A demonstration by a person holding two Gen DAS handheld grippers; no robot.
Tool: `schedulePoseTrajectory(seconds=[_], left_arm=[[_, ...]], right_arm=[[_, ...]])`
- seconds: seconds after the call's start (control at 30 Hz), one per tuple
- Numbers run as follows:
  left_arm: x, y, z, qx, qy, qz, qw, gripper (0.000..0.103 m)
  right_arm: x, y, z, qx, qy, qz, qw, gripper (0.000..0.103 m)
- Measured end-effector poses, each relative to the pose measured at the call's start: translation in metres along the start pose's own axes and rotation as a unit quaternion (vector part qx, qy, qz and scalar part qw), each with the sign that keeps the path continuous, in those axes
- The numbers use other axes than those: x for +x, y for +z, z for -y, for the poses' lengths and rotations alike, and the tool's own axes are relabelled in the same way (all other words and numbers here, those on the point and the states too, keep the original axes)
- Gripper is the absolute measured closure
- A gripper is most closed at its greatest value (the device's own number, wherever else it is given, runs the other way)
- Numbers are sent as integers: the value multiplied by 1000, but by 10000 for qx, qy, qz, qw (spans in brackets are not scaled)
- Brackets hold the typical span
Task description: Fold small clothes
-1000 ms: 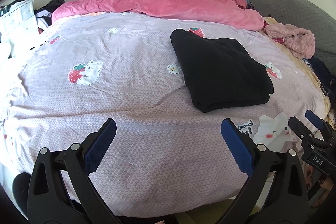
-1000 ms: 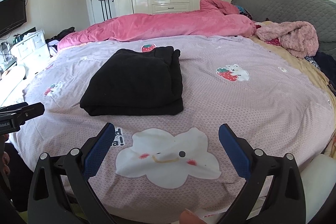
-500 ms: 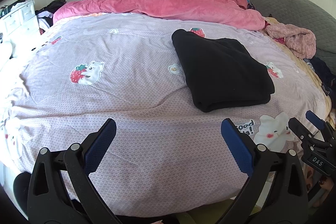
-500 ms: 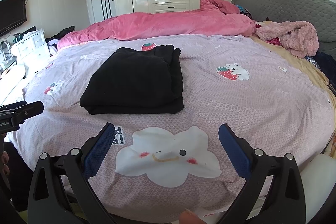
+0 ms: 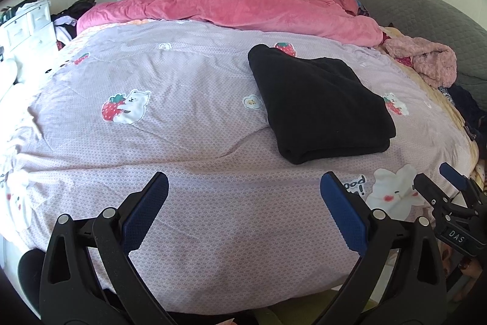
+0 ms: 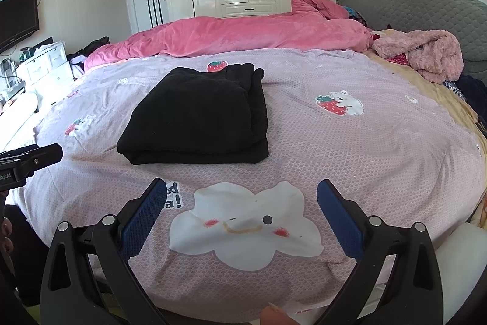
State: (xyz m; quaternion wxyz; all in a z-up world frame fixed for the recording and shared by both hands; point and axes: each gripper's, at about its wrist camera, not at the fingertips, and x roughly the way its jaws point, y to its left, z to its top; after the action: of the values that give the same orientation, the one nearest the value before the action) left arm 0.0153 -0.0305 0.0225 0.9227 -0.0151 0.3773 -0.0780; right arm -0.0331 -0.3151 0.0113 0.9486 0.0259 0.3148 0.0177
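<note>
A black garment (image 5: 319, 105) lies folded into a flat rectangle on the lilac bedspread (image 5: 182, 118); it also shows in the right wrist view (image 6: 197, 118). My left gripper (image 5: 243, 203) is open and empty, held over the bed's near edge, left of and nearer than the garment. My right gripper (image 6: 242, 203) is open and empty above a white cloud print, just in front of the garment. The right gripper also shows at the right edge of the left wrist view (image 5: 450, 197).
A pink duvet (image 5: 237, 8) is bunched along the far side. A pink fluffy garment (image 6: 426, 54) and dark clothes lie at the right by a grey headboard (image 6: 411, 2). White drawers (image 5: 24, 26) stand at the left, wardrobes behind.
Both grippers stay open and nearly still. The views have shifted very slightly; the garment has not moved.
</note>
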Motion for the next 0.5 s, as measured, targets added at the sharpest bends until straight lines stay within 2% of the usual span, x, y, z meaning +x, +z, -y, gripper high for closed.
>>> schedulePoseTrajectory(seconds=[0.5], left_arm=[[0, -2, 3, 18, 33, -40, 10000, 9]], right_arm=[[1, 1, -2, 7, 18, -14, 10000, 5]])
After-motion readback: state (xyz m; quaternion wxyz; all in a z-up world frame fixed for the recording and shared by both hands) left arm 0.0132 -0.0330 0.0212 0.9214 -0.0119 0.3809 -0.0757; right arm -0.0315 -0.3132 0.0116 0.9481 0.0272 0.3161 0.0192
